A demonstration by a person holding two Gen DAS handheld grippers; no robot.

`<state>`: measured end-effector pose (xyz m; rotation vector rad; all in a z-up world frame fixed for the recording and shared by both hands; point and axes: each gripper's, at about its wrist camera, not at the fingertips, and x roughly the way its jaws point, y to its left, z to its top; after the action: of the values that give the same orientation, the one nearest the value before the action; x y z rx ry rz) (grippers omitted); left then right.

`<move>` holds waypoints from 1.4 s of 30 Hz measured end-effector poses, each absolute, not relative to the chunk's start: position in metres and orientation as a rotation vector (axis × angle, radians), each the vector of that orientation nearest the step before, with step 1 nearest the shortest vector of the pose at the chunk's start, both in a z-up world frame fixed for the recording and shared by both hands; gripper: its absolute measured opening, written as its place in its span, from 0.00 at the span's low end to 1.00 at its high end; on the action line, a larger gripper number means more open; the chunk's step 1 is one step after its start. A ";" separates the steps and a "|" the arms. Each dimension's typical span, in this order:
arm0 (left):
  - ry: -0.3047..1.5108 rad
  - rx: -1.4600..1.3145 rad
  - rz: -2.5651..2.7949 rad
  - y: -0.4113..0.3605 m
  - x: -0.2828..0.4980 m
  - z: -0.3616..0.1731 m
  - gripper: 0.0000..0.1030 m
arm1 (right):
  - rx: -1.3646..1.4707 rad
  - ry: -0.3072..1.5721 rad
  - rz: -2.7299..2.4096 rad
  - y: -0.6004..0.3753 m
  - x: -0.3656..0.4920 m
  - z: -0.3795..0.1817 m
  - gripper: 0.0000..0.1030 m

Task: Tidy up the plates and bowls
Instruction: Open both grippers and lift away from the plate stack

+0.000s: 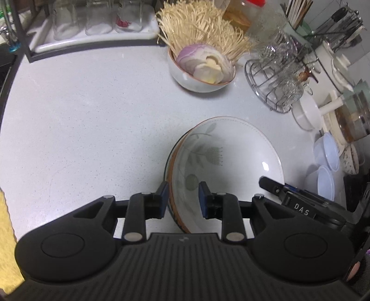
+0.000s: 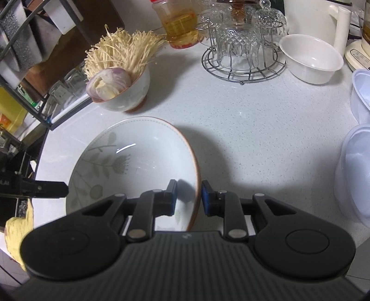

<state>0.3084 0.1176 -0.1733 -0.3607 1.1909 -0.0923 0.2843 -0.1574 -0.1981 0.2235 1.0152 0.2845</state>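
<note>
A white plate with a leaf pattern and a brown rim [image 1: 231, 152] [image 2: 138, 162] is held above the white counter, tilted. My left gripper [image 1: 182, 199] straddles its left rim, one finger inside and one outside. My right gripper [image 2: 188, 198] straddles its right rim the same way. Both sets of jaws stand a little wider than the rim, and contact is not clear. A white bowl [image 1: 196, 78] [image 2: 129, 97] holding enoki mushrooms and a cut onion stands beyond the plate. An empty white bowl [image 2: 312, 60] sits at the back right.
A wire rack with upturned glasses [image 1: 277, 76] [image 2: 242, 46] stands behind. Clear plastic containers [image 1: 326, 162] [image 2: 356, 166] sit to the right. A tray of glasses [image 1: 92, 25] under a black shelf frame lies at the far left. An oil bottle [image 2: 178, 20] stands behind the mushroom bowl.
</note>
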 end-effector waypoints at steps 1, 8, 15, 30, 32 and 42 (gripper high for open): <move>1.179 -0.364 -0.083 0.116 0.306 -0.170 0.30 | 0.211 1.009 0.287 -0.158 0.284 -0.196 0.24; 1.057 -0.357 -0.051 0.100 0.289 -0.131 0.30 | 0.179 0.880 0.292 -0.176 0.275 -0.149 0.24; 0.929 -0.328 -0.085 0.085 0.276 -0.083 0.30 | 0.181 0.750 0.277 -0.196 0.251 -0.091 0.25; 0.805 -0.227 -0.246 0.082 0.243 -0.039 0.33 | 0.218 0.599 0.191 -0.173 0.183 -0.041 0.25; 0.813 -0.233 -0.267 0.082 0.242 -0.040 0.33 | 0.224 0.607 0.163 -0.172 0.178 -0.041 0.25; 0.828 -0.200 -0.322 0.055 0.241 -0.050 0.33 | 0.236 0.633 0.097 -0.187 0.170 -0.052 0.26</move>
<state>0.2414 0.0548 -0.0503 -0.1996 0.8276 -0.3221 0.1695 -0.1873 -0.0523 0.2359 0.6330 0.0974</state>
